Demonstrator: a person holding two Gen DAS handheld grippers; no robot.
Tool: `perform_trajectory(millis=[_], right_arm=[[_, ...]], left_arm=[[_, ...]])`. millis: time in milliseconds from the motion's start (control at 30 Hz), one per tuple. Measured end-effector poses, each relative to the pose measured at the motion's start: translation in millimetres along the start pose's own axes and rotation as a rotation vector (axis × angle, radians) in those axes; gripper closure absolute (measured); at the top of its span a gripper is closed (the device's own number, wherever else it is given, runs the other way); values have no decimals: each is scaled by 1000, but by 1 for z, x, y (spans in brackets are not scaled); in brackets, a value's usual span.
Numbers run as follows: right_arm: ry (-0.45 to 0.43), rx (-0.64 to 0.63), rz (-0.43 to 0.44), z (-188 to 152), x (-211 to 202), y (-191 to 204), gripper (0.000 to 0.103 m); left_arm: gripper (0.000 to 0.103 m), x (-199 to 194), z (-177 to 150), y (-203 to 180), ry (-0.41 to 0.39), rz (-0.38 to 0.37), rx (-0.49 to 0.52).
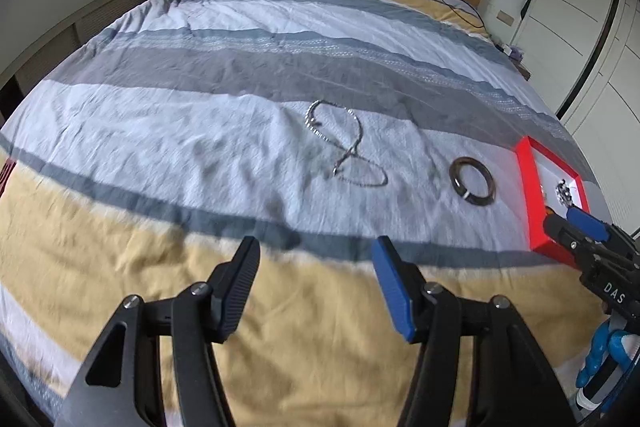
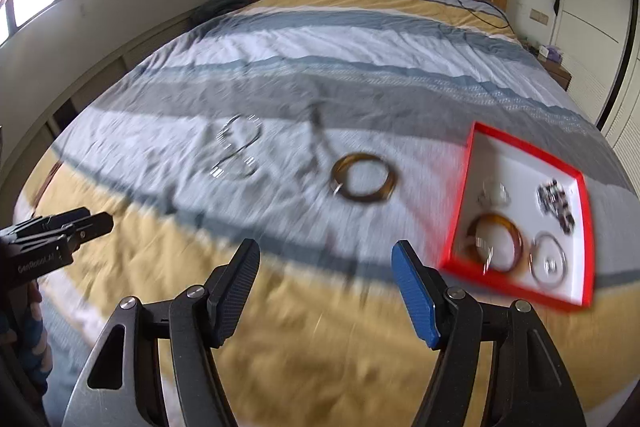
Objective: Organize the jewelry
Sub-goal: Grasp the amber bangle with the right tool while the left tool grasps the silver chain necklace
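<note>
Both grippers empty and spread wide above the striped bedspread (image 1: 200,131): left gripper (image 1: 316,291) low over the yellow band, right gripper (image 2: 326,293) likewise, nothing between the fingers of either. Still loose on the pale stripe: a silver chain (image 1: 346,143) in a slack loop, and just to its right a brown bangle (image 1: 473,183), apart from the chain and near the red tray (image 1: 528,187). Already in the tray: another brown bangle (image 2: 496,241), a thin silver ring-shaped bracelet (image 2: 549,261), a dark beaded piece (image 2: 556,203) and something clear and blurred, hard to identify. Probably best to take the loose bangle next with the right gripper, being closest to the tray. Approach from above, straddle one side of the rim, close gently, lift clear before carrying. For the chain, pinch where the strands cross, to avoid trailing or snagging on the wrinkled cloth.
</note>
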State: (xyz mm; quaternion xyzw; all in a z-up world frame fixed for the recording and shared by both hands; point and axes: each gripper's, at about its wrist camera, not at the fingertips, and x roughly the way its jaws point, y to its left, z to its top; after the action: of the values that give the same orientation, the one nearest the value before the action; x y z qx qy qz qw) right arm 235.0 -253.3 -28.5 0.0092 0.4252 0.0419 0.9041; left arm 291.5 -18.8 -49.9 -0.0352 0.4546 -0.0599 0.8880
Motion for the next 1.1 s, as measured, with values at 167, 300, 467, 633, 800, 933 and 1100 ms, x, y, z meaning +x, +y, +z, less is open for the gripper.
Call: perform_trajectory(millis=[167,300,467,633,800,933,1100], right_arm=[[39,32,-57,45,77,-32,45],[121,10,-81,62,127,-48,50],[234,9,-93,64,172,-62,56],[249,-41,-106,63,188,-56,60],[224,-86,-96,61,193,-46,83],[191,-116,-109,56,193,-34,90],[145,-123,-115,52,188,-30,91]], left_arm=[[46,72,45,-12,34,-14,-9],[46,121,61,-16,97,-7,-29],[46,155,60,-25,131,46,-11],[47,165,58,-38,90,112,35],[47,164,52,-40,28,135,43],[50,163,51,-39,-8,136,30],[84,158,52,-34,-36,125,6]])
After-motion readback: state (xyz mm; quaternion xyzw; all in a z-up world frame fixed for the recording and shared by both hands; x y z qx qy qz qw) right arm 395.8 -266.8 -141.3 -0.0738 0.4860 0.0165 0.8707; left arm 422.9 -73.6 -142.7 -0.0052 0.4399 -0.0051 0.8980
